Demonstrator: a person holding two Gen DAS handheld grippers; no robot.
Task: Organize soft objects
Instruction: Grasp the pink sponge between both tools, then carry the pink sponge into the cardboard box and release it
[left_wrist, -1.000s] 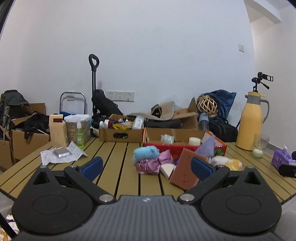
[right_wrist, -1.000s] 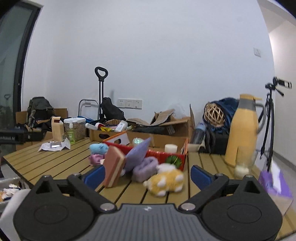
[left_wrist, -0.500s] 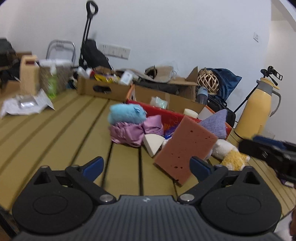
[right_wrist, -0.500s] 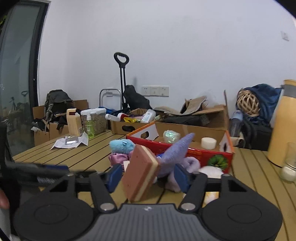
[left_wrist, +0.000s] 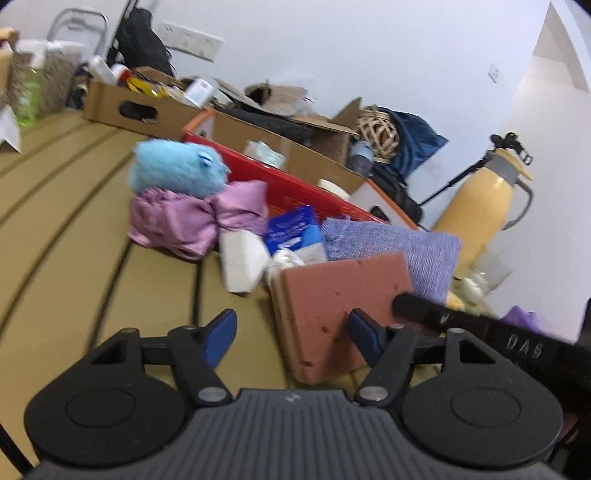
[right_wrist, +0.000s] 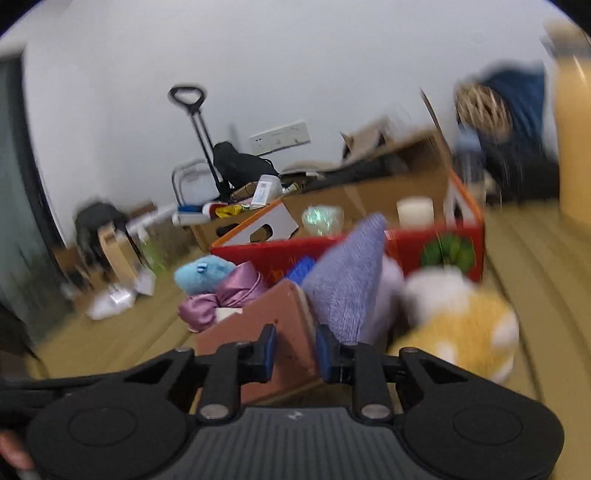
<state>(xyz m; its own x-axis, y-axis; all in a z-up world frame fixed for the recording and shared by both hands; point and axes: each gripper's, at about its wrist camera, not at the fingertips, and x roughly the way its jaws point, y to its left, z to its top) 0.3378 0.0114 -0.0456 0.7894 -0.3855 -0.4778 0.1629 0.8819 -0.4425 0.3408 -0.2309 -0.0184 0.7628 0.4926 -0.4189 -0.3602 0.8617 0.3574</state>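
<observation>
Grasp step, by my read: right gripper (right_wrist: 294, 349) narrowed onto the pink sponge (right_wrist: 258, 332), which stands on edge on the slatted table (left_wrist: 74, 229) before the red box (right_wrist: 369, 251) — left gripper (left_wrist: 291, 332) wide, empty — next, lift clear without dragging the purple cloth (right_wrist: 347, 280).

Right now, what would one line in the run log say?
right gripper: shut on sponge | left gripper: open, beside sponge | red box: behind pile

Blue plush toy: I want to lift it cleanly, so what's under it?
The blue plush toy rests on crumpled purple satin fabric; anything beneath that fabric is hidden.
</observation>
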